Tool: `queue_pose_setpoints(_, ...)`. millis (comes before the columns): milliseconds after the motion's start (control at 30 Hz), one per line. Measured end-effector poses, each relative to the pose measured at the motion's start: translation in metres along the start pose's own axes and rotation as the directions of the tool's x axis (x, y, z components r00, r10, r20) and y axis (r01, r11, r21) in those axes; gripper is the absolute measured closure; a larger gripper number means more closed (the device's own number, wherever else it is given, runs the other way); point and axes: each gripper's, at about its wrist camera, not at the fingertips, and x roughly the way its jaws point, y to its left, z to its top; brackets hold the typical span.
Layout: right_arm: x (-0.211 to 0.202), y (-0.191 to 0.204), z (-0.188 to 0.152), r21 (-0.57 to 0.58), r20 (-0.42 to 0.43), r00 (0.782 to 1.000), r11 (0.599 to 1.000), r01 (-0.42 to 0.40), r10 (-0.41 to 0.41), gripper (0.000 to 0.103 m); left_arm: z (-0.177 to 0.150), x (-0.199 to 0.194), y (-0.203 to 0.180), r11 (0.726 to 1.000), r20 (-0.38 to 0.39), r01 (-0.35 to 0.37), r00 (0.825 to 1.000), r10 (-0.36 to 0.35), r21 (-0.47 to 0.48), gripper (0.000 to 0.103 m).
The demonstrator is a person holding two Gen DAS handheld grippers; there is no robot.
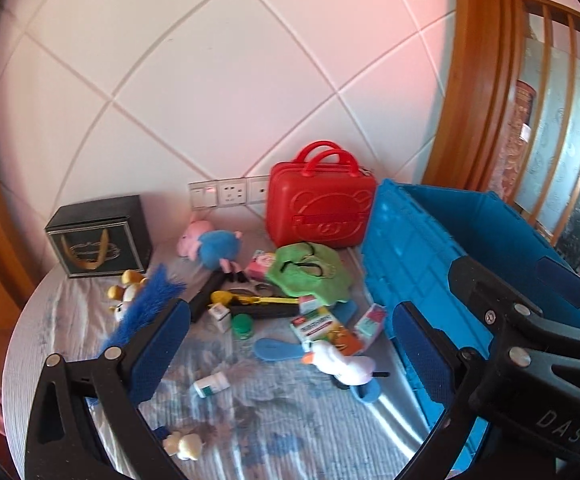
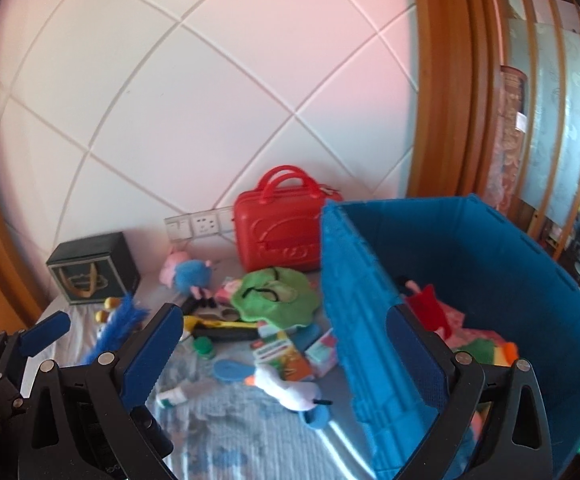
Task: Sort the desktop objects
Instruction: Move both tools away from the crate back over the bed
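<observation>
Blue bin (image 2: 470, 280) at table's right edge, already holding few soft toys. Most clutter unsorted on cloth beside it: white goose plush (image 1: 340, 362), green hat (image 1: 310, 272), medicine boxes. Left gripper (image 1: 285, 344) and right gripper (image 2: 281, 356) both spread apart, empty.

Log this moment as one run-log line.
left tool open, empty | right tool open, empty | toys, boxes scattered on table | blue bin partly filled | red case at wall

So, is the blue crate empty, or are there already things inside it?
Not empty. The blue crate already holds soft items, among them a red one.
</observation>
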Motion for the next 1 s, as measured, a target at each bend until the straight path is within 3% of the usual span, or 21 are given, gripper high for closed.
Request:
queue_pose_setpoints(433,0.006,0.065,-0.007,-0.053,-0.016,0.996,0.995,-0.090,0.089,0.000,-0.011,-0.009,0.062,0.994,-0.002,-0.096,0.995,0.096,-0.053,0.000)
queue_pose_setpoints(833,0.011,0.080,-0.010,-0.076,-0.020,0.996,0.993,-0.090,0.089,0.000,-0.012,-0.008,0.071,0.979,-0.001,-0.201,0.980,0.201,-0.035,0.000)
queue_pose_setpoints(1000,0.014,0.082,-0.010,-0.095,-0.018,0.997,0.993,-0.076,0.075,0.000,-0.013,-0.006,0.073,0.977,-0.009,-0.208,0.978,0.208,-0.043,0.000)
